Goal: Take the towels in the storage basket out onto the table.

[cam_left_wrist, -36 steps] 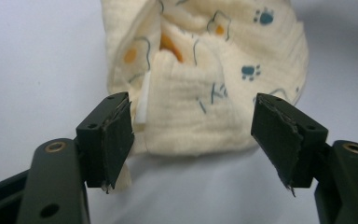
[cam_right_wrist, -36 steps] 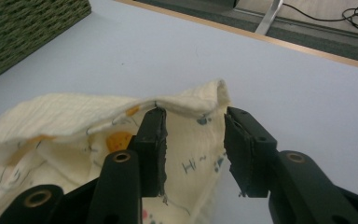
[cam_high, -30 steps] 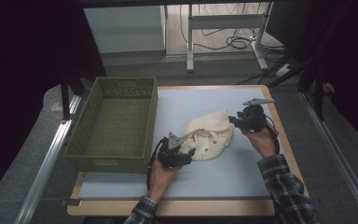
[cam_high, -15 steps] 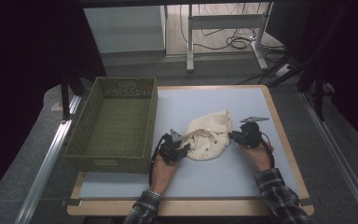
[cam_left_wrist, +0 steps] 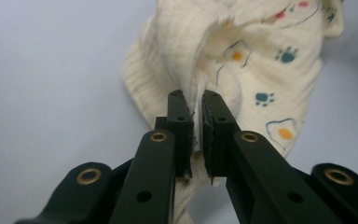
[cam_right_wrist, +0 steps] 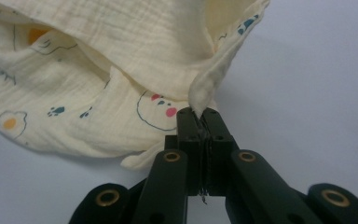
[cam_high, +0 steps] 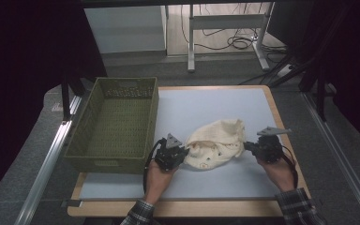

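Note:
A cream cloth (cam_high: 215,143) printed with paw marks and egg shapes lies crumpled on the pale blue mat near the table's front. My left gripper (cam_high: 183,153) is at its left edge, shut on a fold of the cloth (cam_left_wrist: 242,70); the jaws pinch a thin layer between them (cam_left_wrist: 196,109). At the cloth's right edge my right gripper (cam_high: 248,147) is shut on a corner of the cloth (cam_right_wrist: 121,84), which sticks up from between the closed jaws (cam_right_wrist: 198,114).
A green woven basket (cam_high: 89,140), open and with nothing inside, stands at the left of the mat, close to my left hand. The wooden table edge (cam_high: 281,122) runs just right of my right gripper. Bare mat (cam_high: 206,103) lies behind the cloth.
My right gripper has come toward the front and slightly right, carrying the cloth's corner with it. The cloth has spread a little wider. My left gripper has held its place.

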Available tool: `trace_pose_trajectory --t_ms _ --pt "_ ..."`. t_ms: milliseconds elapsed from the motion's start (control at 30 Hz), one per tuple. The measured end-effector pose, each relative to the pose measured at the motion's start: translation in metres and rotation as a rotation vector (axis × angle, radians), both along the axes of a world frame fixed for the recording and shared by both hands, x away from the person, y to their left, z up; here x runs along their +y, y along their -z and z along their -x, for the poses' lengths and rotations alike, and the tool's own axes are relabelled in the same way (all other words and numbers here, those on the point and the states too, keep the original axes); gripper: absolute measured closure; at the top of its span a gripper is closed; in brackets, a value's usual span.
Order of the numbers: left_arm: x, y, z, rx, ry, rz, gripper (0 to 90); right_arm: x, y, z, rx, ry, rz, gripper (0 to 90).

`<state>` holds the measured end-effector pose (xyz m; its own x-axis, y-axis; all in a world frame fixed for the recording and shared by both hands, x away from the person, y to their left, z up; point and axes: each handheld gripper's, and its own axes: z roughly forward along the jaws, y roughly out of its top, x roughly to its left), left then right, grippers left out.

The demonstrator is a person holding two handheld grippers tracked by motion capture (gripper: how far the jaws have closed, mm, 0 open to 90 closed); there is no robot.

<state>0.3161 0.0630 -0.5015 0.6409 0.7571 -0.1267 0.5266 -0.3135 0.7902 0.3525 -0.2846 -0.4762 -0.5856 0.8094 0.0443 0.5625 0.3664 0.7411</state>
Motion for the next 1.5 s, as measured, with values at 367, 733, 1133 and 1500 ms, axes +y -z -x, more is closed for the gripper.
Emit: trace_pose_trajectory --t_ms 367,733,1133,1500 --pt "-0.007 -0.004 -0.011 -0.008 -0.023 -0.015 46.0 -0.037 -0.004 0.015 -0.018 0.082 -0.025 68.6" --pt "-0.006 0.009 -0.028 0.014 -0.081 -0.011 49.2 0.019 0.025 -0.013 -0.002 -0.05 -0.001 57.9" --pt "-0.003 0.01 -0.034 0.021 -0.074 0.008 83.7 0.023 0.04 -0.023 -0.017 -0.023 0.092 85.2" --pt "-0.02 -0.047 -0.107 -0.064 -0.196 -0.055 81.9 0.025 -0.023 -0.07 -0.077 0.053 0.007 77.3"
